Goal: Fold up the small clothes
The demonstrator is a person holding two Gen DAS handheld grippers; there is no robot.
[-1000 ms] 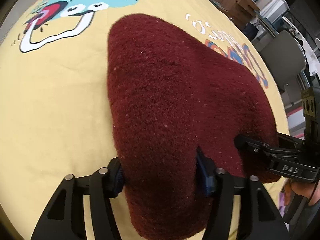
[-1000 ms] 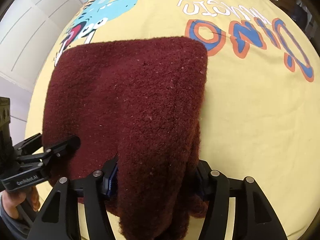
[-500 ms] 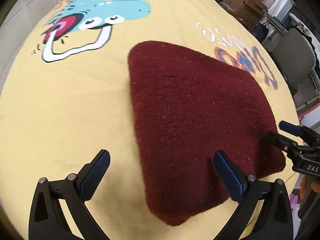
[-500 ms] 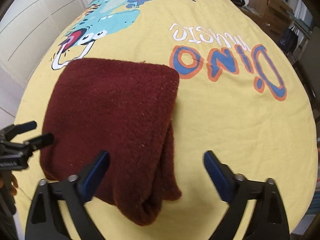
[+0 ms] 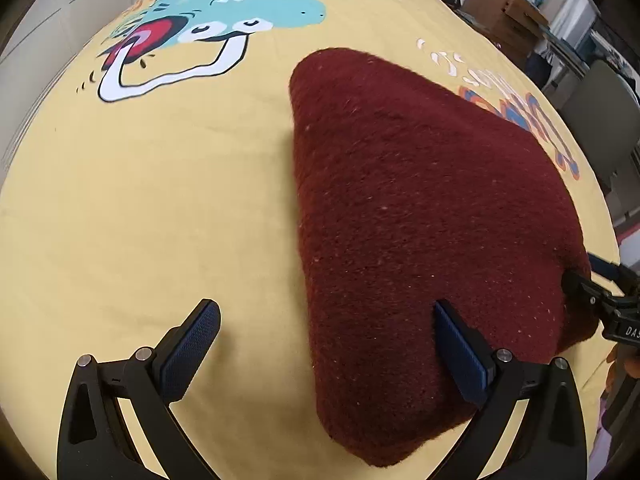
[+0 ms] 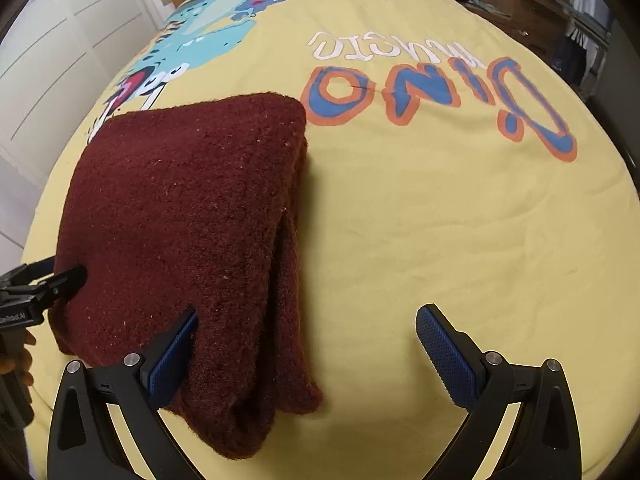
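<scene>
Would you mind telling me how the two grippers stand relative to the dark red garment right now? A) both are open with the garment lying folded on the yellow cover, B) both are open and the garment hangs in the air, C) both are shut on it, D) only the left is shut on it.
A: the left gripper and right gripper both show their blue pads spread wide, and the dark red garment lies folded on the yellow cover.

White panelled wall [image 6: 48, 60], cardboard boxes [image 5: 504, 12], grey chair [image 5: 600, 108]
</scene>
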